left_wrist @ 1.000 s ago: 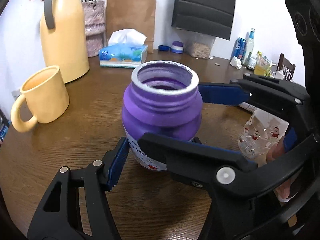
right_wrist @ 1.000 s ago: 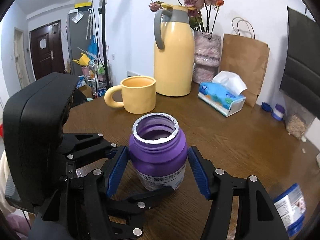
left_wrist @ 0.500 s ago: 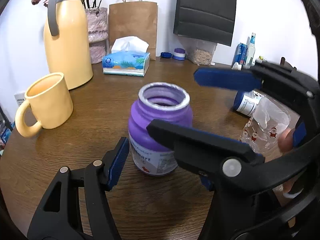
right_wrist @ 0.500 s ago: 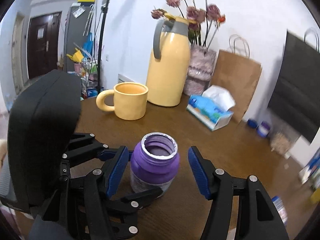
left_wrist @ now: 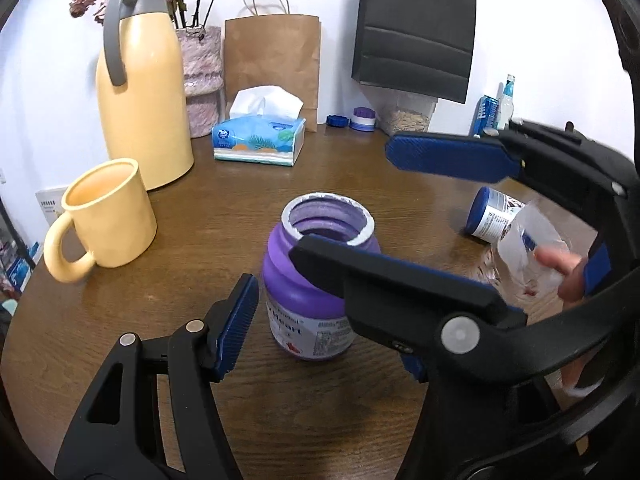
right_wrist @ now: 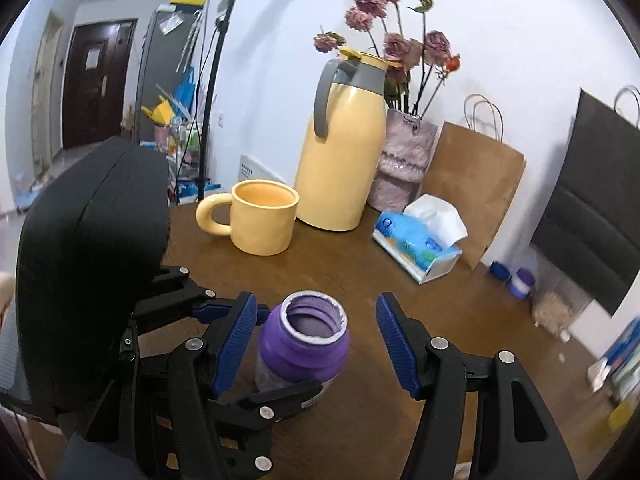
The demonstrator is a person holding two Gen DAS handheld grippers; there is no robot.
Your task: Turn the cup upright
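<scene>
A purple jar-like cup (left_wrist: 316, 280) stands upright on the brown table (left_wrist: 120, 344), its open mouth facing up. It also shows in the right wrist view (right_wrist: 302, 350). My left gripper (left_wrist: 324, 316) is open, its fingers on either side of the cup with gaps showing. My right gripper (right_wrist: 316, 344) is open too, its blue pads apart from the cup on both sides. The right gripper's black body crosses the left wrist view (left_wrist: 480, 312) and hides part of the cup.
A yellow mug (left_wrist: 108, 220) stands upright at left, with a yellow jug (left_wrist: 144, 108), a vase and a tissue box (left_wrist: 260, 142) behind. A blue-capped bottle (left_wrist: 492, 216) lies at right next to a clear plastic wrapper. Paper bags stand against the wall.
Both grippers have drawn back and up from the upright purple cup, and the right gripper's fingers now stand wider apart from it. The cup has stayed in place.
</scene>
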